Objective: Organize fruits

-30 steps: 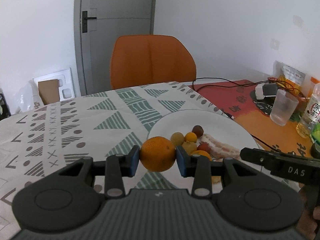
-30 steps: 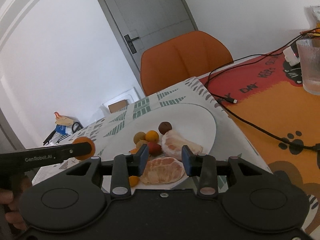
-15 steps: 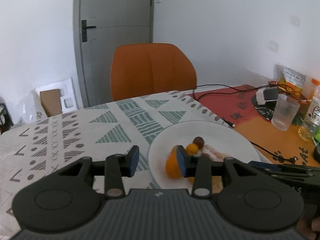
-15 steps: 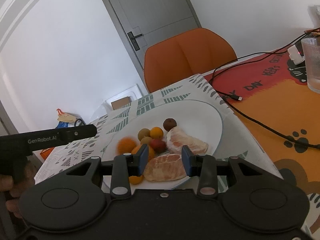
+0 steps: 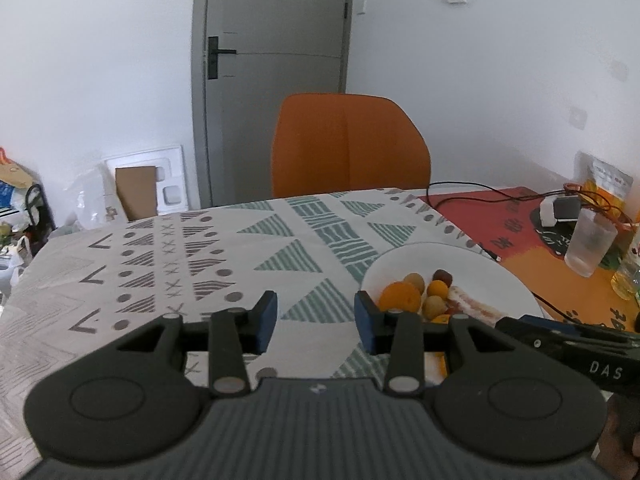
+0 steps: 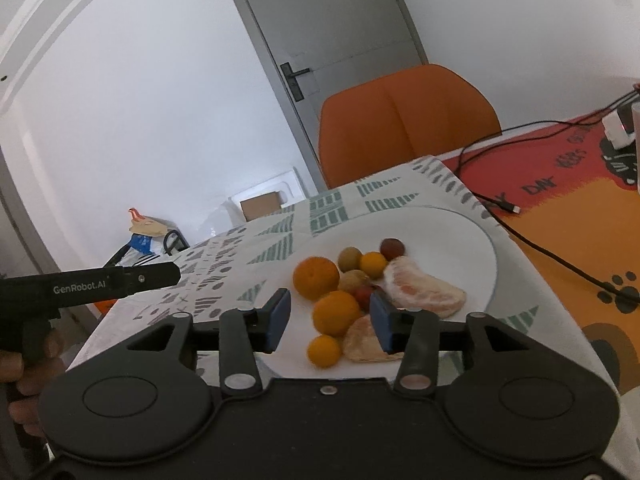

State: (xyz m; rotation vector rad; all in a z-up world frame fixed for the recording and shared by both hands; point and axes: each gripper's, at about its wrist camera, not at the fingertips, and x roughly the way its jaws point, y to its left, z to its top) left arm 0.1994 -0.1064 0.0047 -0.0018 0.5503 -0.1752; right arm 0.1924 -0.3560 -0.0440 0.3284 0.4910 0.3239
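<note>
A white plate [image 6: 476, 232] on the patterned tablecloth holds the fruit. A large orange [image 6: 316, 278] lies at the pile's left, with a second orange [image 6: 335, 312] and a small one [image 6: 324, 350] nearer me. Small brown, yellow and red fruits sit behind them. Two peeled citrus pieces [image 6: 424, 292] [image 6: 366, 342] lie on the right. My right gripper [image 6: 330, 316] hovers over the near fruits, its jaws opening, pressing on nothing. My left gripper [image 5: 316, 318] is left of the plate [image 5: 492, 268], jaws opening and empty, with the large orange [image 5: 400, 297] beyond its right finger.
An orange chair [image 5: 348, 148] stands behind the table. To the right lie a red and orange mat [image 6: 560, 200], a black cable [image 6: 540, 248] and a clear cup [image 5: 590, 242]. The table's left edge drops off to clutter on the floor [image 5: 24, 200].
My left gripper let go of the large orange, which now lies on the plate, and drew back and up. My right gripper opened off the peeled piece, which rests on the plate.
</note>
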